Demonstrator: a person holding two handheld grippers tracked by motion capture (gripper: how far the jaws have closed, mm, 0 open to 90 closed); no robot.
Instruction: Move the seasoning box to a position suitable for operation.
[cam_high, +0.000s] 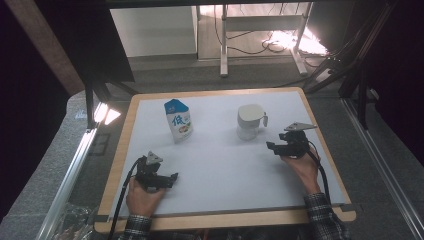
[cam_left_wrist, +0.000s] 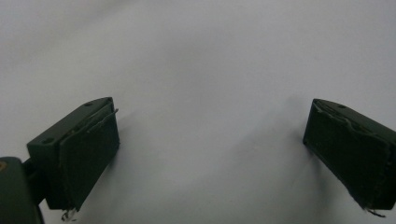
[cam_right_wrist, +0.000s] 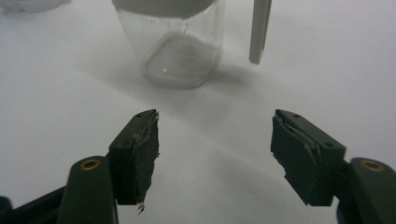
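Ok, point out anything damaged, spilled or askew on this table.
Nothing spilled: the milk carton and the clear jug stand upright. The one oddity is the right tongs: their pads look frayed and ragged at the edges.

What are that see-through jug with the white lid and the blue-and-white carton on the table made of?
The jug looks like clear plastic, possibly glass: the table shows through its glossy wall and base. Its lid and handle look like matte white plastic. The carton seems to be printed, coated paperboard: it has a folded gable top, sharp creases and a slight sheen.
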